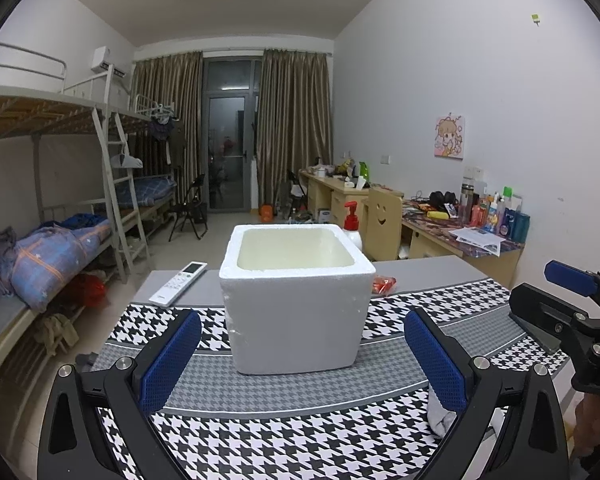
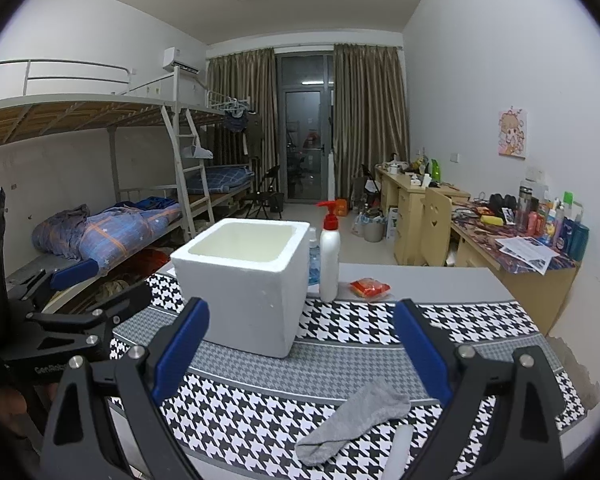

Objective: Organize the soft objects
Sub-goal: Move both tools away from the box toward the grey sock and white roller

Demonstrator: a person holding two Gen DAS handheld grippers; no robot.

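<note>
Box: a white foam box [image 2: 242,280] stood open-topped on the houndstooth mat [image 2: 360,328], near mid-table; nothing showed inside from either view. Likely the bin for the soft items.
Sock: a grey sock [image 2: 354,416] lay flat on the mat, near the table's front edge, well apart from the box. It sat between and below the right fingers, so it looked the first thing to be picked.
White item: something pale and narrow [image 2: 398,448] lay just beside the sock; too little showed to name it.
Right gripper [image 2: 302,364]: fingers spread wide, holding nothing, hovering above the sock.
Left gripper [image 1: 302,364]: fingers also wide apart and empty, aimed at the box front, perhaps to steady it.
Clutter: a pump bottle [image 2: 329,256] and a red packet [image 2: 370,288] stood behind the box; a remote [image 1: 178,283] lay to its left. None looked soft; probably not part of the job.
Progress: judged barely begun, sock not yet gripped.
</note>
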